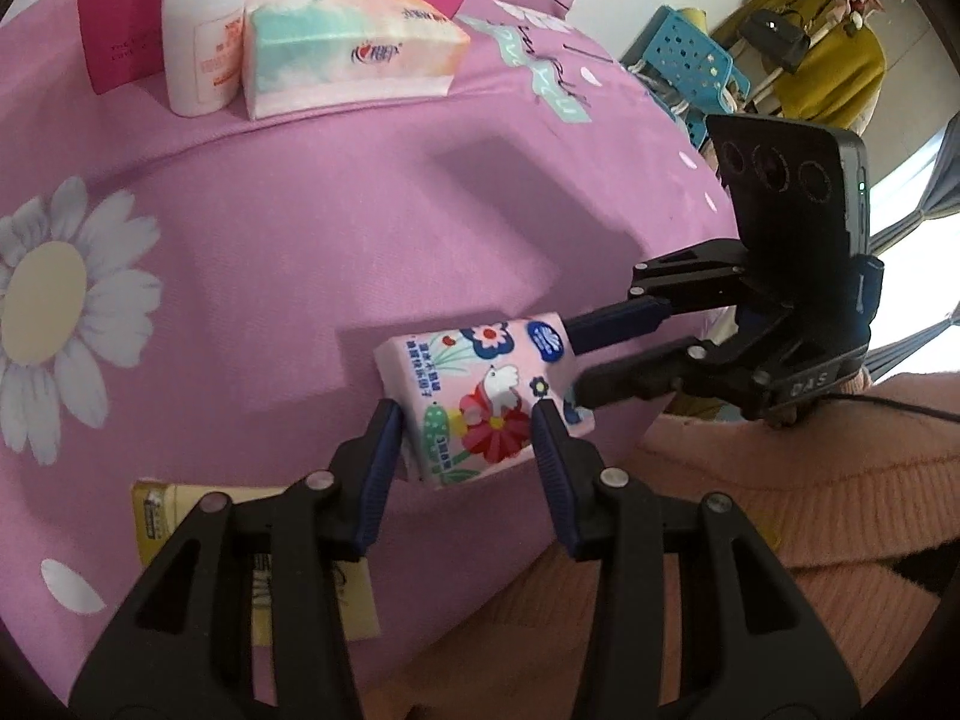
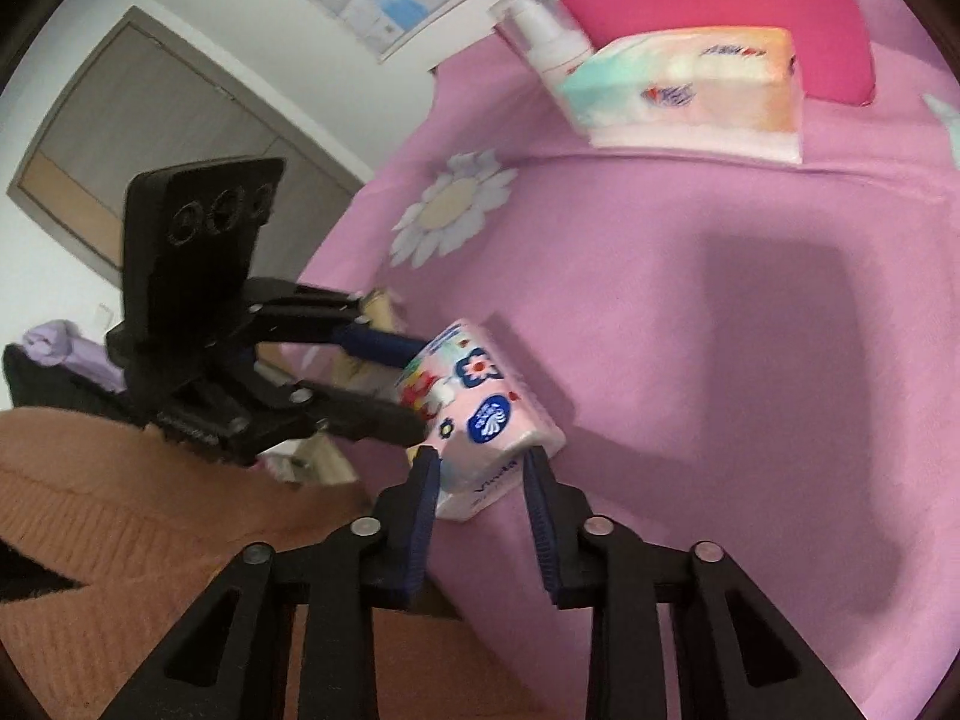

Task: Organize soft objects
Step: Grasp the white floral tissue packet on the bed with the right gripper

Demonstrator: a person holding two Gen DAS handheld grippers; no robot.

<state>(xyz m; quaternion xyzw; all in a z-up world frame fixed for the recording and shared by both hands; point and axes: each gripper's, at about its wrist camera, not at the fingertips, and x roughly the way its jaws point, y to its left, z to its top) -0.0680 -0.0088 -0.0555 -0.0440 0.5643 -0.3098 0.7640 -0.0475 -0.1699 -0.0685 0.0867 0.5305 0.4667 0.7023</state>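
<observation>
1. Two grippers meet on one small pink tissue pack printed with flowers, which sits near the front edge of a pink flowered cloth.
2. From the left wrist view, the left gripper has its blue pads against the pack's two long sides, clamped on it.
3. From the right wrist view, the right gripper straddles the pack's near end; its left pad touches the wrapper, but whether the right pad presses I cannot tell.
4. Farther back on the cloth lies a large tissue pack in teal and peach, with a white bottle touching its left side and a magenta card standing behind both.
5. Under the left gripper, a yellow packet peeks out.
6. An orange knitted sleeve fills the lower right.
</observation>
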